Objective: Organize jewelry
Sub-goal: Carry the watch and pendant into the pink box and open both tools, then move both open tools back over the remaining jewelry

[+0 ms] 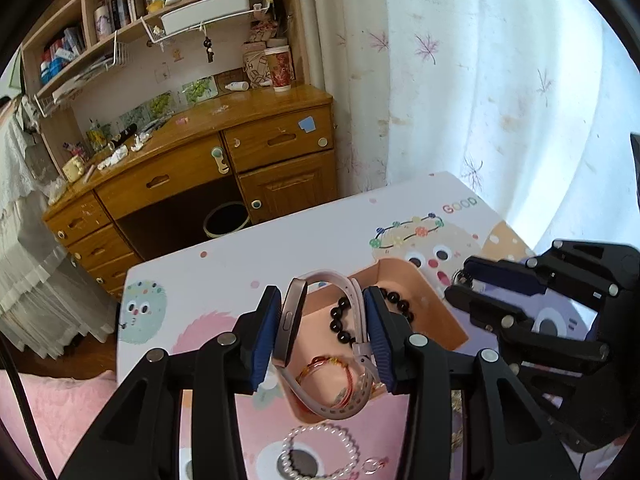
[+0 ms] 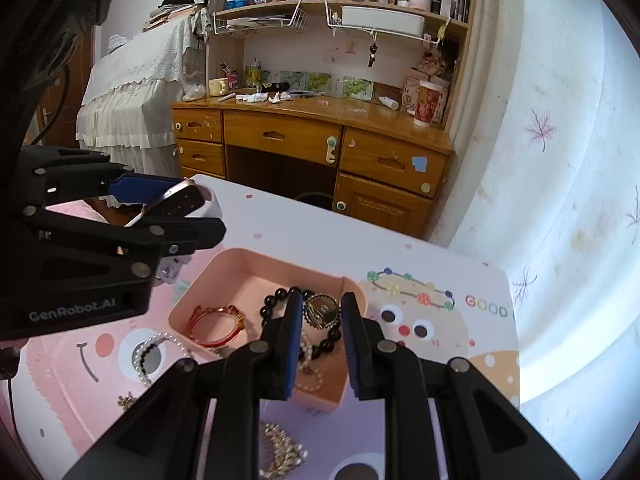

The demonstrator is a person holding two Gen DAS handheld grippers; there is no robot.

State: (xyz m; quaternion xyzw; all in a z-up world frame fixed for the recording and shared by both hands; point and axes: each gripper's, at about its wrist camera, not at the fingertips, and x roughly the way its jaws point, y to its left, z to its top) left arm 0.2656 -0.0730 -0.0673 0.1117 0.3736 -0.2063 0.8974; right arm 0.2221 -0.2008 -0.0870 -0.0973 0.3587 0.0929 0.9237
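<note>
Your left gripper (image 1: 322,332) is clamped on the watch (image 1: 289,322), one pad against the metal case, the other against the pale strap (image 1: 357,312), and holds it just above the pink tray (image 1: 436,300) ahead of it. The case is the heavy, rigid end; the strap is soft and springy, so expect the loop to sag below your fingers and swing. A hold across the case edges is firmer than one on the strap, and the polished metal may slip.

Your right gripper (image 2: 322,316) has its fingers narrowly apart around a gold pendant (image 2: 321,311) over the same tray; I cannot tell whether they pinch it. Below it lie black beads (image 2: 276,300) and a red bangle (image 2: 214,326). A pearl bracelet (image 2: 150,354) and gold chain (image 2: 280,450) rest on the table (image 2: 300,228), nearer you.
</note>
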